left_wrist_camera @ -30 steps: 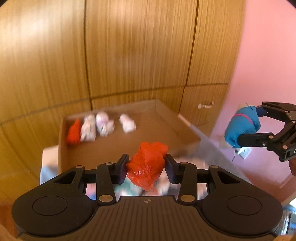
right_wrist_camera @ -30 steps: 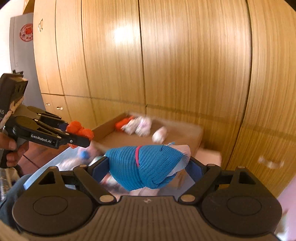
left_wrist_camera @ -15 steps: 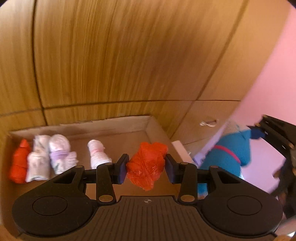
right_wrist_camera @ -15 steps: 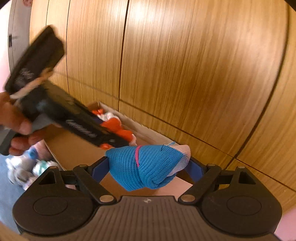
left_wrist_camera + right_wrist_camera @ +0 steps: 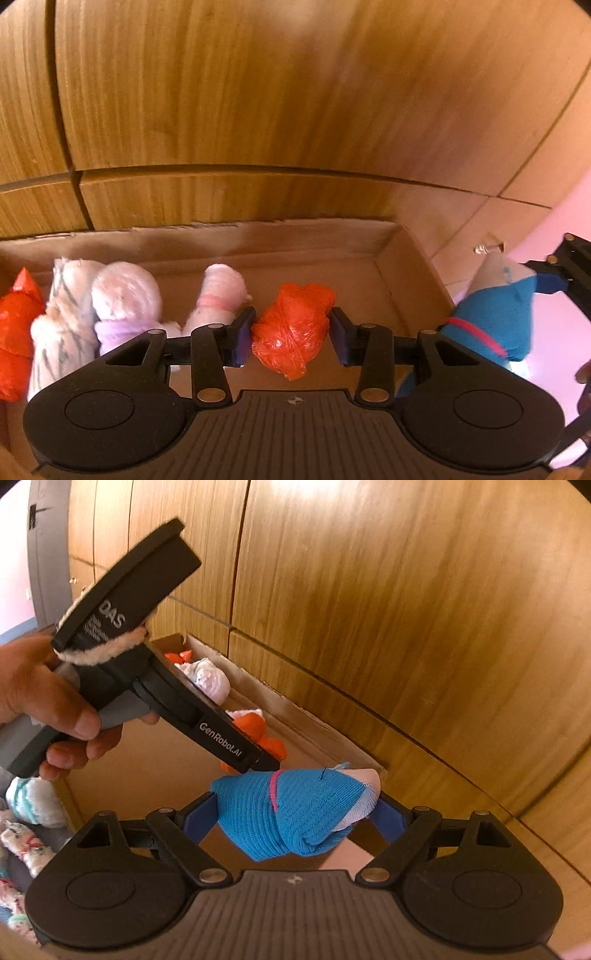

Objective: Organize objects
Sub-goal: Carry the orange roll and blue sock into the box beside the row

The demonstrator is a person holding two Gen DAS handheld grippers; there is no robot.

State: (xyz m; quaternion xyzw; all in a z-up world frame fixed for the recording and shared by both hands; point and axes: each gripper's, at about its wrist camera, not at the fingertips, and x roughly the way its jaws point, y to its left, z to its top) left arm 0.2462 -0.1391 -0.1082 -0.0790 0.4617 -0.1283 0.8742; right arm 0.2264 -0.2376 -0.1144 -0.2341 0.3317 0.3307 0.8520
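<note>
A: Start big. Wooden wardrobe doors [image 5: 280, 96] fill the back, and against their foot stands the shallow brown cardboard box [image 5: 399, 258].

B: Everything I place is relative to that box. Along its far wall lies a row: an orange plastic-wrapped bundle [image 5: 16, 325] at the left end, then a grey-striped white sock roll [image 5: 62, 317], a pale lilac sock roll [image 5: 125, 299] and a pink-banded white sock roll [image 5: 219, 295].

A: And the tongs?

B: The left tongs [image 5: 291, 330] pinch a crumpled orange plastic bundle [image 5: 293, 328] over the box floor, just right of that row. The right tongs [image 5: 295, 816] pinch a blue knitted sock roll with a pink band [image 5: 291, 808] over the box's right edge.

A: Risks?

B: I judge the two tools are close; in the right wrist view the left one's tip nearly touches the blue roll, so lowering both together could bump them and knock a bundle loose. The blue roll sits near the rim and, if released there, could fall outside.

A: What stays unclear?

B: The box's near edge is hidden behind the tool body, the leftmost orange bundle is cut off, and the loose rolls outside the box [image 5: 35, 806] are blurred.
</note>
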